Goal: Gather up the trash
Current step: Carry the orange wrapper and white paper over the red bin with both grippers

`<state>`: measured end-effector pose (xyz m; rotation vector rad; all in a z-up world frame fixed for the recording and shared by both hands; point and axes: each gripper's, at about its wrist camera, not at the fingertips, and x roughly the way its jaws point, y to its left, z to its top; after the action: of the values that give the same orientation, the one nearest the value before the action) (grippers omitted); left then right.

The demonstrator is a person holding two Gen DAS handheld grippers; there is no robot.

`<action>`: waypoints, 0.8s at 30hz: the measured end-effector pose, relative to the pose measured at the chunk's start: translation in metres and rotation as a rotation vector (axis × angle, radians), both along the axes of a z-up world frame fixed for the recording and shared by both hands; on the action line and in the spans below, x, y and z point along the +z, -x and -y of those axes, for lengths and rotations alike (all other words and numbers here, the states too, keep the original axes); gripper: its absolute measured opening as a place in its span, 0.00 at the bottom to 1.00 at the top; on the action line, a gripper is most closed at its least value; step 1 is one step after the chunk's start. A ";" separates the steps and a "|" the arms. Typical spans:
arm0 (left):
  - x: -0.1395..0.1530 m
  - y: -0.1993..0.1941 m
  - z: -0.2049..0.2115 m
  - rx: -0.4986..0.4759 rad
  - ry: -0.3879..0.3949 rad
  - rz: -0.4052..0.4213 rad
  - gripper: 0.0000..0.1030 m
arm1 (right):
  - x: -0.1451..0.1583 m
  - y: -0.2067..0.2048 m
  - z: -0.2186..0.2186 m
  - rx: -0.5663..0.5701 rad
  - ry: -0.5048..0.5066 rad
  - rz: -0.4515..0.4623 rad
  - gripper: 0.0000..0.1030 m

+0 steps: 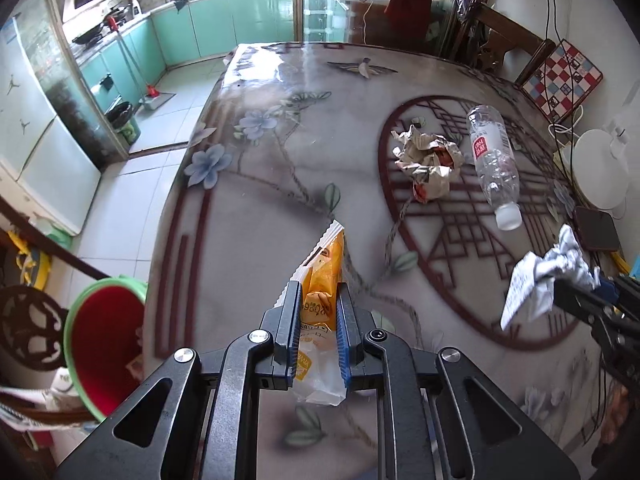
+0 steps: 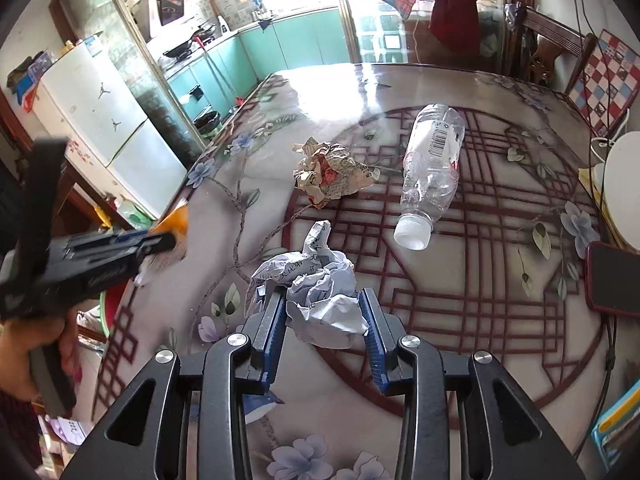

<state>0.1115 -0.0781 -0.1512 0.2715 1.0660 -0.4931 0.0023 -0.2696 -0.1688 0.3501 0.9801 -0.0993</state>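
My left gripper (image 1: pixel 319 294) is shut on an orange and clear snack wrapper (image 1: pixel 326 276), held above the patterned table (image 1: pixel 256 200) near its left edge. In the right wrist view the same left gripper (image 2: pixel 170 238) shows at the left, blurred, with the orange wrapper (image 2: pixel 176 220) at its tip. My right gripper (image 2: pixel 323 296) is shut on a crumpled white paper (image 2: pixel 320 284), also visible as the white paper (image 1: pixel 536 284) at the right of the left wrist view. A crumpled printed paper ball (image 1: pixel 430 160) and an empty clear plastic bottle (image 1: pixel 494 160) lie on the table.
A red bin with a green rim (image 1: pixel 104 340) stands below the table's left edge. A dark phone (image 2: pixel 614 280) and a white round object (image 2: pixel 624 184) sit at the table's right side. A wooden chair (image 1: pixel 508 48) and a checkered board (image 1: pixel 560 76) stand behind.
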 end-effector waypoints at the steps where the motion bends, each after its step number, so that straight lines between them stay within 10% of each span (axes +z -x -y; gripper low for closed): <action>1: 0.002 0.004 -0.004 0.000 0.003 0.003 0.15 | 0.000 0.001 -0.001 -0.004 0.001 -0.003 0.33; 24: -0.011 0.018 -0.060 -0.024 0.019 -0.051 0.15 | -0.010 0.009 -0.046 -0.048 0.004 -0.062 0.33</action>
<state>0.0938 -0.0185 -0.1623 0.2560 1.1082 -0.5341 -0.0064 -0.2241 -0.1788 0.3690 1.0324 -0.1567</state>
